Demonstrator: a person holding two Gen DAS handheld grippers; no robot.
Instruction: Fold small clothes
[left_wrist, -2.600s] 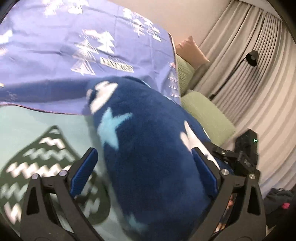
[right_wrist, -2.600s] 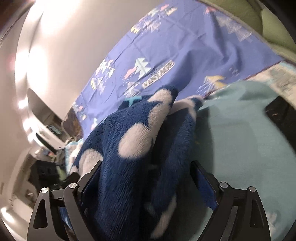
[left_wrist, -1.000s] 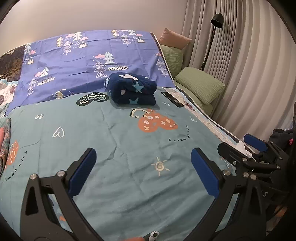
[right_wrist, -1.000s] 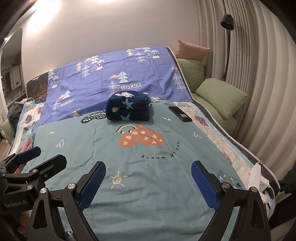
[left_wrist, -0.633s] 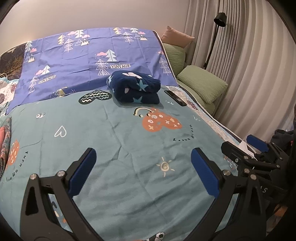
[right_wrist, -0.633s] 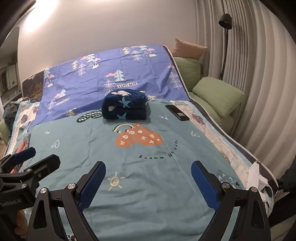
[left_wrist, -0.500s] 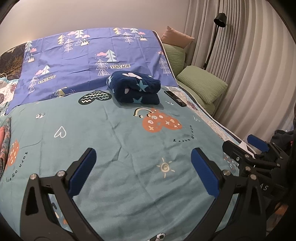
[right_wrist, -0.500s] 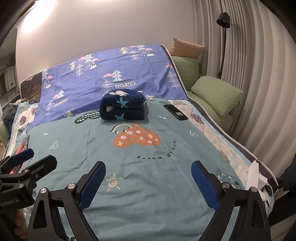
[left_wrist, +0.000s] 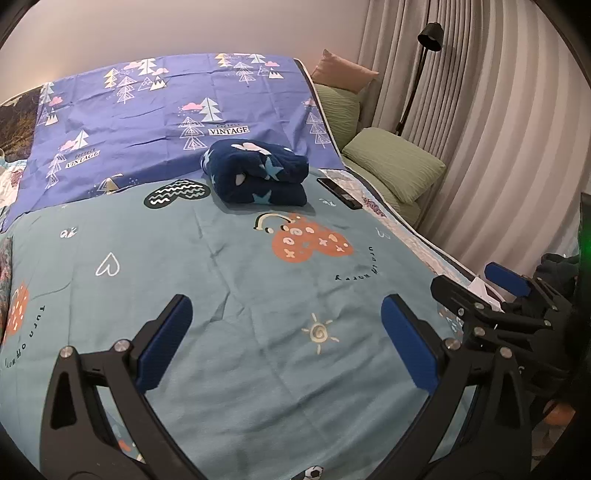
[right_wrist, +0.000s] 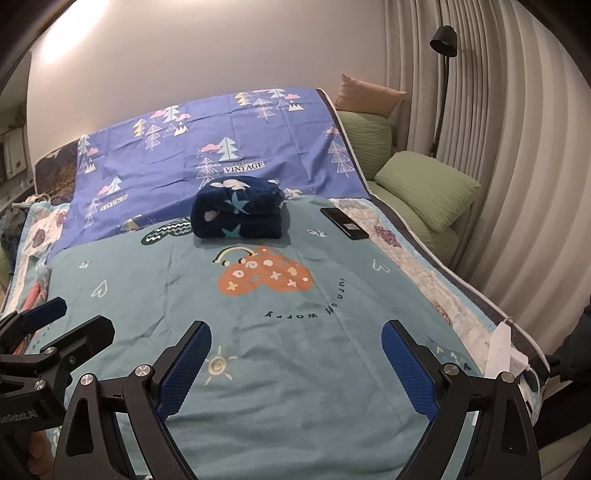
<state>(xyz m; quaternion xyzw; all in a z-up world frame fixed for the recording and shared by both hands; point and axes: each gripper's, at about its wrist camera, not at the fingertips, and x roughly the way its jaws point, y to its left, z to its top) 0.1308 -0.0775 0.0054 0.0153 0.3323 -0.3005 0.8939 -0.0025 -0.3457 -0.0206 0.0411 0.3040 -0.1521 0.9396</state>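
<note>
A dark blue fleece garment with pale stars (left_wrist: 256, 175) lies folded in a thick bundle on the teal bed cover (left_wrist: 236, 295), at its far edge. It also shows in the right wrist view (right_wrist: 238, 212). My left gripper (left_wrist: 291, 339) is open and empty, held over the near part of the bed, far from the bundle. My right gripper (right_wrist: 295, 365) is open and empty too, level with the left. Each gripper shows at the edge of the other's view: the right gripper (left_wrist: 491, 295), the left gripper (right_wrist: 55, 328).
A purple sheet with tree prints (left_wrist: 166, 114) covers the bed's far half. A black phone (left_wrist: 340, 192) lies right of the bundle. Green pillows (left_wrist: 395, 162), a floor lamp (left_wrist: 428, 33) and curtains (left_wrist: 498, 129) stand along the right side. A white plug strip (right_wrist: 506, 350) sits at the bed's right edge.
Both grippers have let go of the blue garment and pulled back to the near end of the bed. In the last half second the views barely shift.
</note>
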